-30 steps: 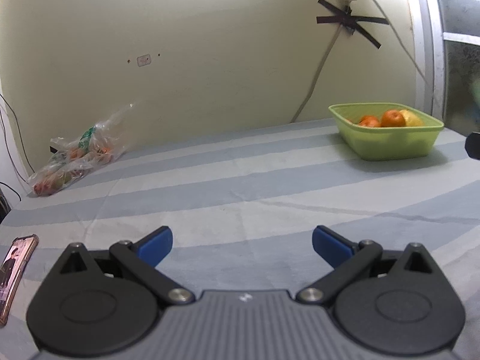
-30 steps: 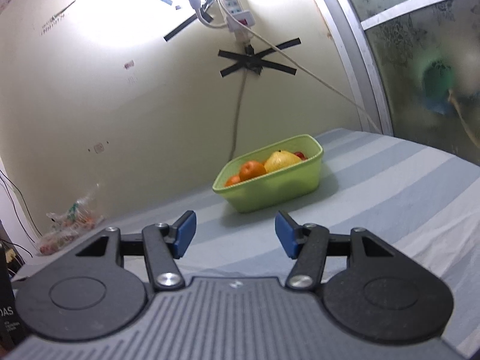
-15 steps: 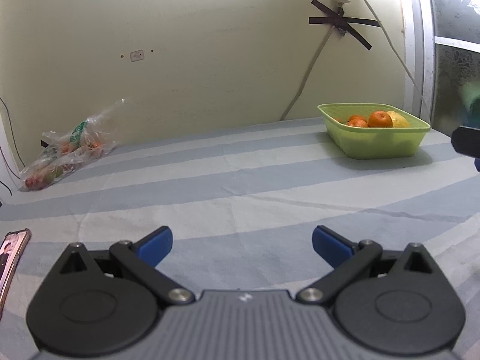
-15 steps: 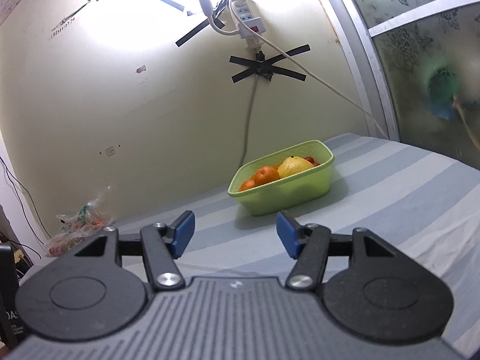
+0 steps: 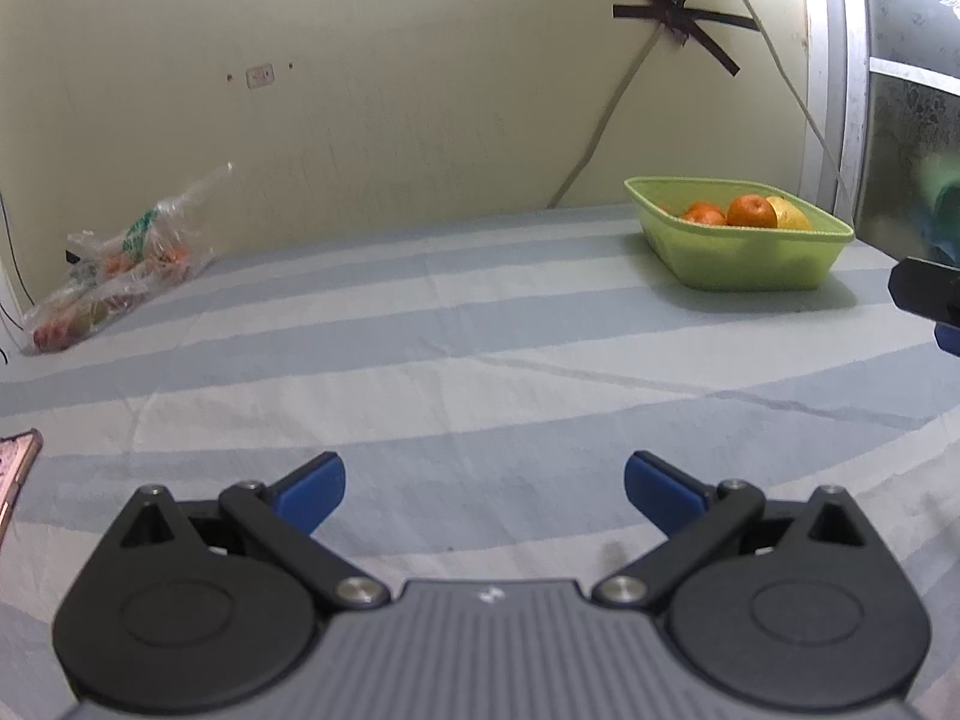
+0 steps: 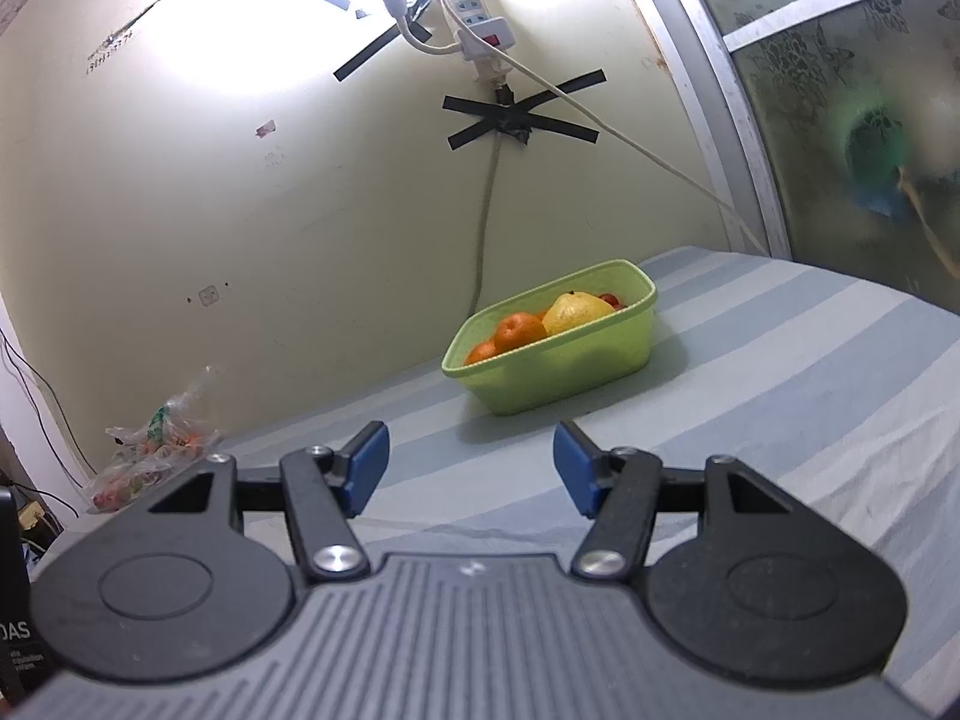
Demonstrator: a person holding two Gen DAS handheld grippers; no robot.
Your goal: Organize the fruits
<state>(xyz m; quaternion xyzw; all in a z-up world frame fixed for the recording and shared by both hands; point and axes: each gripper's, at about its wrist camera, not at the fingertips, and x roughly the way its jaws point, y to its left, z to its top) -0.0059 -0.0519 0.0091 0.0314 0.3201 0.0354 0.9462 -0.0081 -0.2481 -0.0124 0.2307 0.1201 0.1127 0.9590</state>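
Note:
A green plastic basket stands at the back right of the striped bed sheet, holding oranges and a yellow pear. In the right wrist view the basket sits straight ahead with an orange and the pear. A clear plastic bag of fruit lies at the back left by the wall; it also shows in the right wrist view. My left gripper is open and empty over the sheet. My right gripper is open and empty, short of the basket.
A phone lies at the left edge of the sheet. A taped power strip and cable hang on the wall behind the basket. A frosted glass panel bounds the right side. Part of the right gripper shows at the left view's right edge.
Both views have shifted a little: the basket sits lower and farther right in the right wrist view, and the bag and basket have moved in the left view. Both grippers stay open.

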